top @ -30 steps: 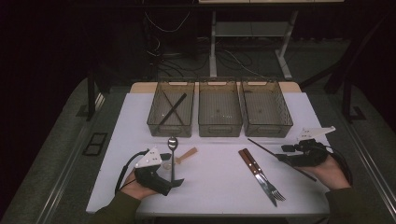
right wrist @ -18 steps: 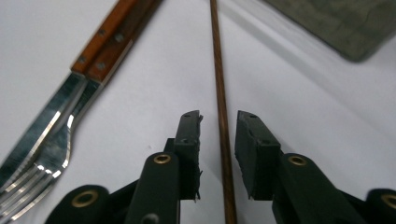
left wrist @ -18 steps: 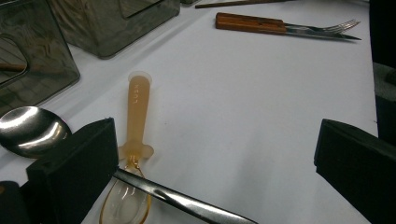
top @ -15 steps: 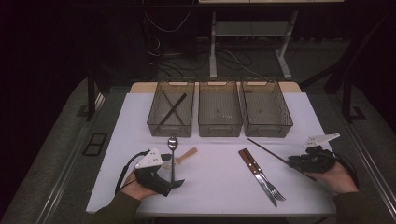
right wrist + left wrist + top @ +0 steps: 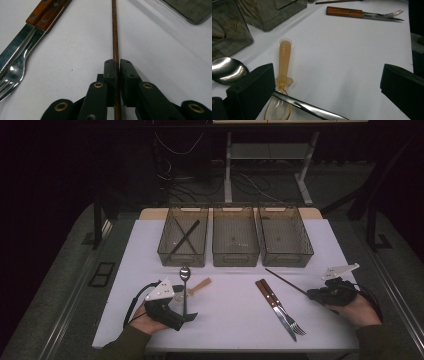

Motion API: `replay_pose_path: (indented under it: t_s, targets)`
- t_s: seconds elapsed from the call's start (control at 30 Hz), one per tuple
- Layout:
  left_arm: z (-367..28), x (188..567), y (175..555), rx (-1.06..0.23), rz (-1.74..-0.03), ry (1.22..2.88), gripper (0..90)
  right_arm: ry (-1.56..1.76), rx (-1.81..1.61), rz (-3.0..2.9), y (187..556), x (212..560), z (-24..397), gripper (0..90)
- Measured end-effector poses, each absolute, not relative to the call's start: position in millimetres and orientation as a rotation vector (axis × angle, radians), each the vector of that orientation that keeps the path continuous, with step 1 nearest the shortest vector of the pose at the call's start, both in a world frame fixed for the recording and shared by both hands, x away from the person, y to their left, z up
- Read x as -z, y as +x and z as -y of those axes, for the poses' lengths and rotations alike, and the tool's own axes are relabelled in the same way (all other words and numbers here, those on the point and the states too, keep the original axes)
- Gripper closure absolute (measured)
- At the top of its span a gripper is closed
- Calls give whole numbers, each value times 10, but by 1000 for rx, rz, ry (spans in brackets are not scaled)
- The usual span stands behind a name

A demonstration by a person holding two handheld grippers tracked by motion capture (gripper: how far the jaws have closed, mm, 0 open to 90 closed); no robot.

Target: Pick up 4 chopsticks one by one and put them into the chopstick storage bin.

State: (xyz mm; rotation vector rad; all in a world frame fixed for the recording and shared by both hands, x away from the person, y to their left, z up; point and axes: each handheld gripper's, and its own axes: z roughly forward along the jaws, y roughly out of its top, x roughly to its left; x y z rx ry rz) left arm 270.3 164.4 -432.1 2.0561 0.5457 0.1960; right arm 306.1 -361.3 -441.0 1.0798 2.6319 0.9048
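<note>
A thin brown chopstick (image 5: 114,30) lies slanted on the white table (image 5: 230,320); in the high view the chopstick (image 5: 282,280) points toward the right bin. My right gripper (image 5: 117,62) has just been closing and is now shut on its near end, low at the table's right side (image 5: 314,294). My left gripper (image 5: 324,85) stands open at the front left (image 5: 186,311). A metal spoon (image 5: 227,70) has its handle running under one jaw. A translucent orange spoon (image 5: 283,60) lies beside it.
Three clear bins stand in a row at the back: the left bin (image 5: 165,255) holds two dark crossed sticks, then the middle bin (image 5: 235,257) and right bin (image 5: 287,257). A wood-handled knife and fork (image 5: 277,307) lie side by side between my grippers.
My right gripper has come down and nearer to the person, and its jaws have closed on the chopstick's end. The left gripper has stayed put.
</note>
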Motion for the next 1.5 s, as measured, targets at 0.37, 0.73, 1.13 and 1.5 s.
replay_pose_path:
  t_s: [0.37,0.73,1.13,1.5]
  targets:
    - [-1633,4324,2694,-193,-549,2052,0,1052,-928,-2642,3067,4415,3634,851]
    - [-1631,4324,2695,-192,-548,2053,0,1036,-967,-2616,3051,4367,3664,851]
    - [-1630,4324,2695,-192,-544,2056,0,1042,-1064,-2572,3021,4267,3723,851]
    - [-1631,4326,2698,-193,-549,2055,0,1006,-1167,-2546,2984,4140,3696,851]
